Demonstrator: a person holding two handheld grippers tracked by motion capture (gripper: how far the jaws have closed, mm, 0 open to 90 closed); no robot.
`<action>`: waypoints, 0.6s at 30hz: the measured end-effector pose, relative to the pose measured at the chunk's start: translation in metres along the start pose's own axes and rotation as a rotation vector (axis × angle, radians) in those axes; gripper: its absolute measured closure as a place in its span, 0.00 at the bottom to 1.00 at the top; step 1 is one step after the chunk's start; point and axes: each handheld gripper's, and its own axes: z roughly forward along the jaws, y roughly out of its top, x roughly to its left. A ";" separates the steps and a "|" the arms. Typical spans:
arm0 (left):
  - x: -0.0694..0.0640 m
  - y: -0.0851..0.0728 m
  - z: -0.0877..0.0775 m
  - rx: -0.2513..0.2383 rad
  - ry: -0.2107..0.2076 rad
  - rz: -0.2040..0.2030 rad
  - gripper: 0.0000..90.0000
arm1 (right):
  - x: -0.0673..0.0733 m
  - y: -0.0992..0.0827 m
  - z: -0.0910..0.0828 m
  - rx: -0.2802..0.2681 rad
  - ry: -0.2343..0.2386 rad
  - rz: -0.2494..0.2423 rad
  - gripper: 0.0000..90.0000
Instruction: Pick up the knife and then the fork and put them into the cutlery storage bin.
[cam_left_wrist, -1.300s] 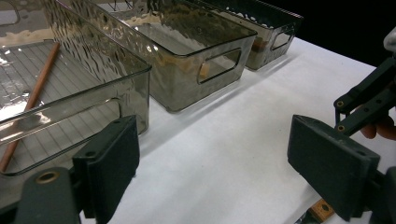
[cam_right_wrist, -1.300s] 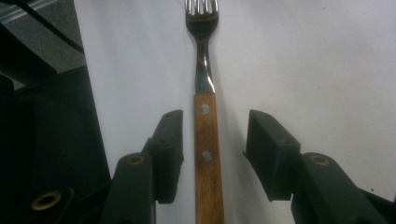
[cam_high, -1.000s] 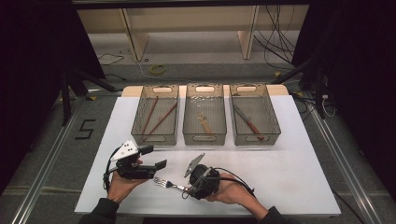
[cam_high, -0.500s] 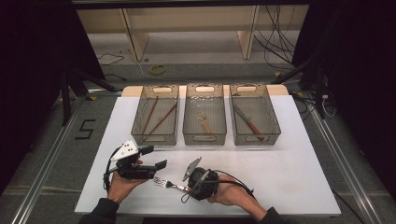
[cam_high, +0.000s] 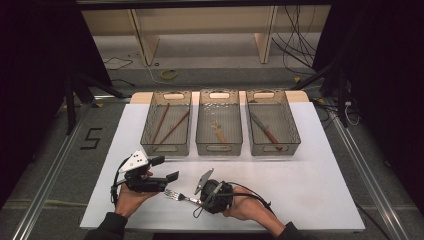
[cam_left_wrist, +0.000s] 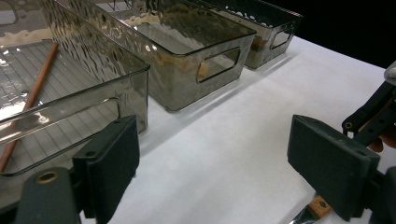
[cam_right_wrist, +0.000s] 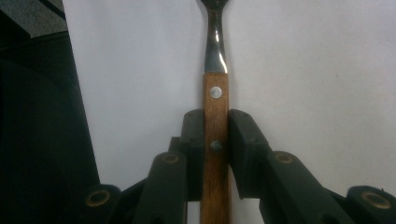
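White table (cam_high: 320, 190), three bins (cam_high: 218, 127), one fork (cam_high: 176, 195), perhaps two chopsticks (cam_high: 167, 122)

You work at a white-covered table (cam_high: 320, 190) on grey floor (cam_high: 45, 165); a black "5" mark (cam_high: 91, 138) sits at frame left, pale wooden furniture legs (cam_high: 142, 37) stand top center, cables (cam_high: 295, 40) trail upper right, and both sides are dark.

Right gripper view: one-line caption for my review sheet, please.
Right tongs clamp the wooden handle of a fork, its metal neck pointing away over the white table.
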 end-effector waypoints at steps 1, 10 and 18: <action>0.000 0.000 0.000 0.000 0.000 0.000 0.18 | 0.000 0.000 -0.001 0.009 0.002 0.003 0.86; 0.001 0.000 -0.001 -0.008 0.002 -0.004 0.18 | -0.007 -0.001 -0.002 -0.002 0.009 0.033 0.86; 0.001 0.000 -0.001 -0.008 0.003 -0.005 0.18 | -0.020 -0.007 -0.012 -0.045 0.012 0.102 0.86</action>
